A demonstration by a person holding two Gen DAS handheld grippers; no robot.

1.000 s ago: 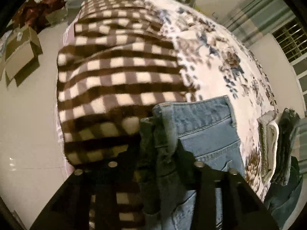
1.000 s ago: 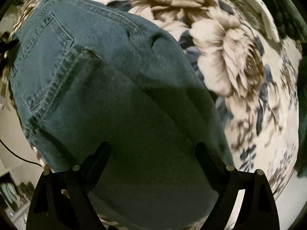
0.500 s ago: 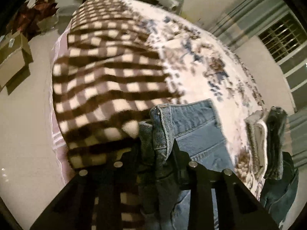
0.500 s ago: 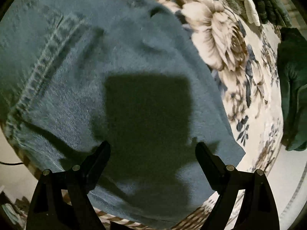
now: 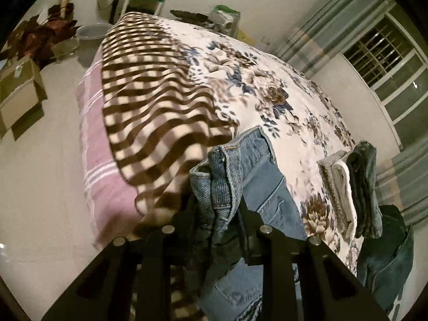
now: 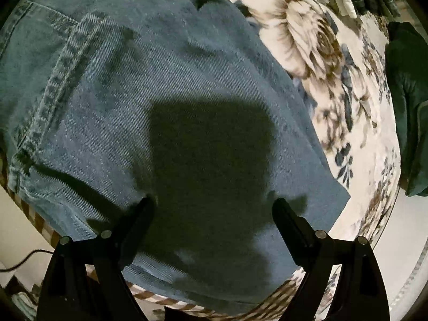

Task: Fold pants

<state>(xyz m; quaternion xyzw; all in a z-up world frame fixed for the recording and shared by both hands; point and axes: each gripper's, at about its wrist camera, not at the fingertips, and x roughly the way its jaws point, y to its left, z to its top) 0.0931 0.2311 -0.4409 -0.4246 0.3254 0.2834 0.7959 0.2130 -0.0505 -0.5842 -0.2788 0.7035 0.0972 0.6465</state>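
Denim fills both of my views, and I can read no brand, label or writing anywhere on it or around it. My left hand-held gripper (image 5: 218, 208) has a bunched fold of the jeans (image 5: 256, 176) pinched between its two fingers; the jaws are narrow and closing further on the cloth. The waistband edge with its orange stitching stands up just ahead of the fingertips (image 5: 242, 206), and the rest of the jeans trails away to the right of that gripper, lying flat on the bed (image 5: 267, 80). Ahead and to the left of it spreads a brown-and-cream checked blanket (image 5: 160, 101); ahead and to the right, the floral bedspread. Well off to the right sits a stack of folded clothes (image 5: 350, 187), with a dark green garment (image 5: 385, 246) just beyond it at the bed's edge.

My right hand-held gripper (image 6: 212, 208) points steeply down over the jeans (image 6: 160, 80), its jaws spread wide and nothing gripped between them. The denim lies directly under and ahead of its fingers (image 6: 139, 214), a stitched seam running off to the left, and the gripper's shadow falls on the cloth between them. The floral cover shows to the right.
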